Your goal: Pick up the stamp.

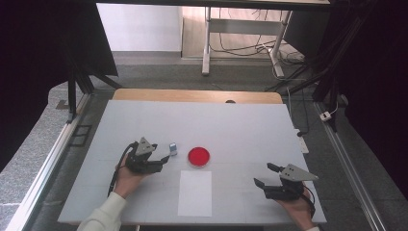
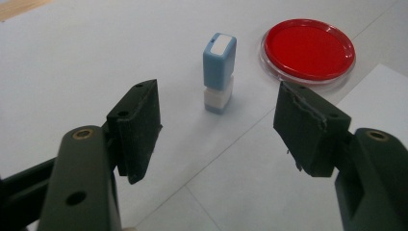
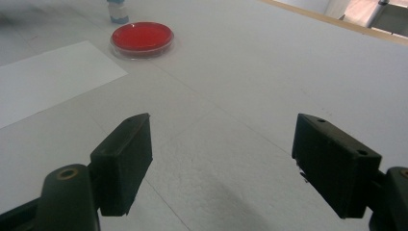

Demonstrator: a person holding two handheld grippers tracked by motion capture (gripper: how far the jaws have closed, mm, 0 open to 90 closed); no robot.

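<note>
A small blue and white stamp (image 1: 173, 149) (image 2: 219, 72) stands upright on the white table, just left of a round red ink pad (image 1: 198, 157) (image 2: 308, 49) (image 3: 142, 38). My left gripper (image 1: 164, 158) (image 2: 219, 130) is open, its jaws a short way before the stamp and apart from it. A white sheet of paper (image 1: 195, 192) (image 3: 48, 77) lies nearer the front edge, below the pad. At the front right my right gripper (image 1: 264, 175) (image 3: 221, 159) is open over bare table, with nothing between its jaws.
The white table top (image 1: 240, 130) has a wooden edge at the back. Beyond it stand table legs and cables on the floor. Black frame posts and a rail run along both sides.
</note>
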